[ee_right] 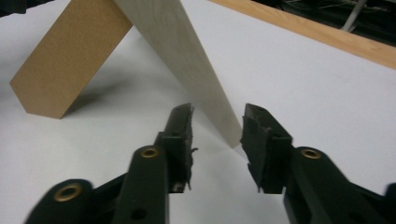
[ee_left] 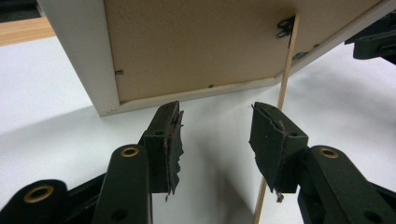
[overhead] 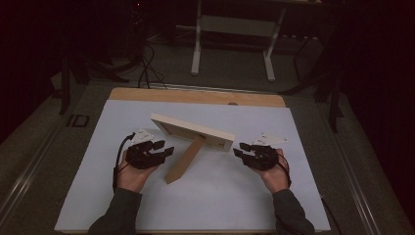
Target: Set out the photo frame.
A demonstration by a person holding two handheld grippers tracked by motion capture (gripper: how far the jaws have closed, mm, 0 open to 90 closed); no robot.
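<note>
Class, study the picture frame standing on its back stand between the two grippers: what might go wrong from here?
1. The picture frame leans on one thin stand; a nudge from the left gripper may topple it.
2. The right gripper straddles only the frame's corner, so a grip there might slip or twist it.

Table (overhead: 205, 96), wood-edged, white sheet (overhead: 220, 196) on top; picture frame (overhead: 191, 131) standing mid-sheet on its prop (overhead: 183, 161).
</note>
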